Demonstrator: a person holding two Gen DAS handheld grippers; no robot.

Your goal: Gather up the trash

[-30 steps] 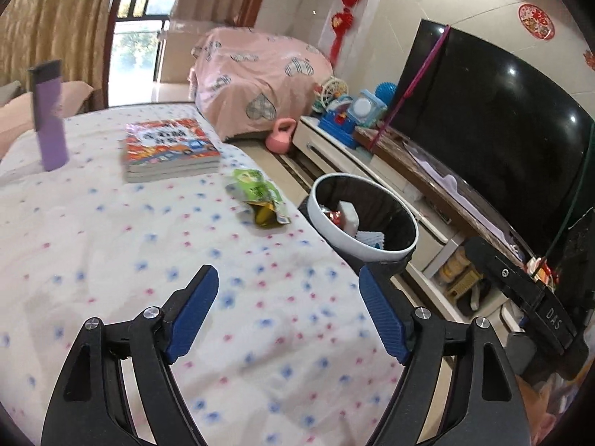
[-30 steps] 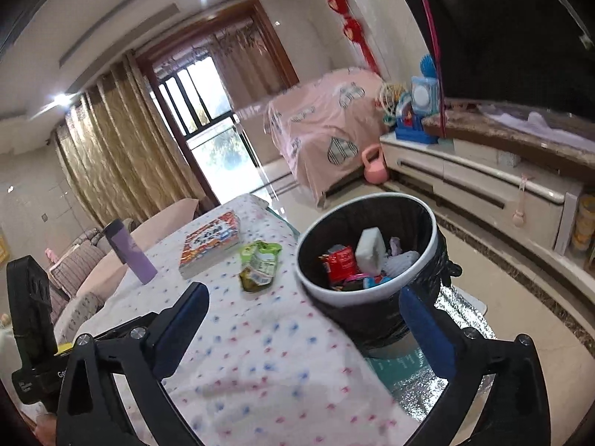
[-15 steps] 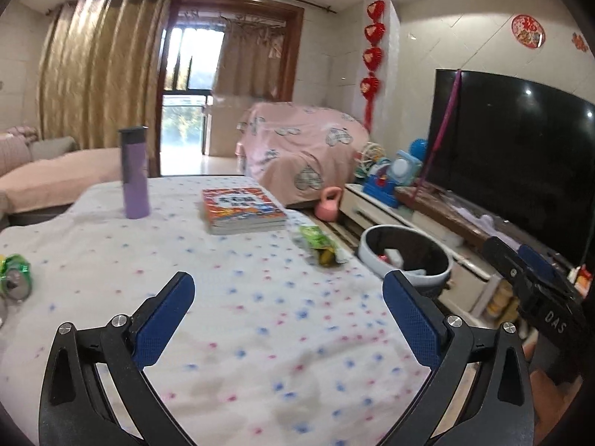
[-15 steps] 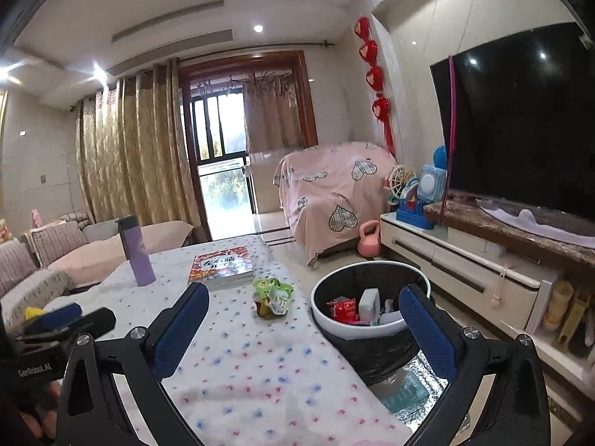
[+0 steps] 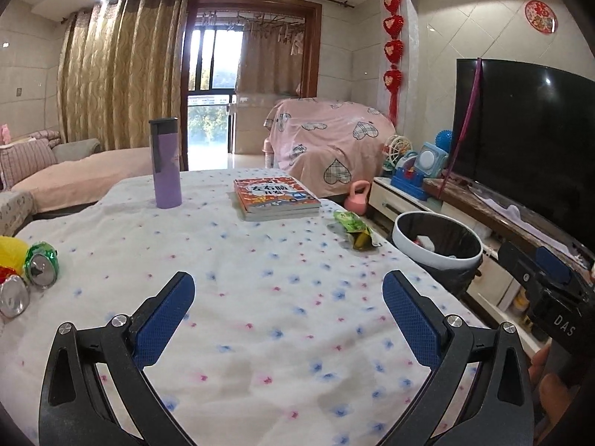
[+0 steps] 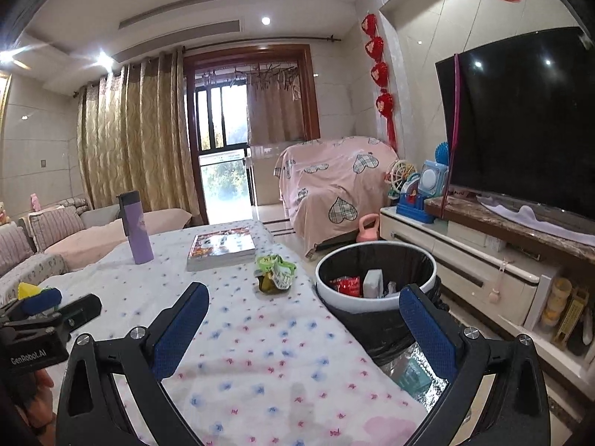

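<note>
Left wrist view, left edge: crushed cans (image 5: 28, 278) and a yellow item (image 5: 11, 247) cut off by the frame. Trash bin (image 5: 438, 251) contents mostly hidden behind its rim there. Right wrist view: bin's (image 6: 375, 299) lower right hidden by a blue gripper finger (image 6: 427, 329); green wrapper's (image 6: 275, 271) print too small to read. Left gripper body (image 6: 41, 321) cut off at lower left.
</note>
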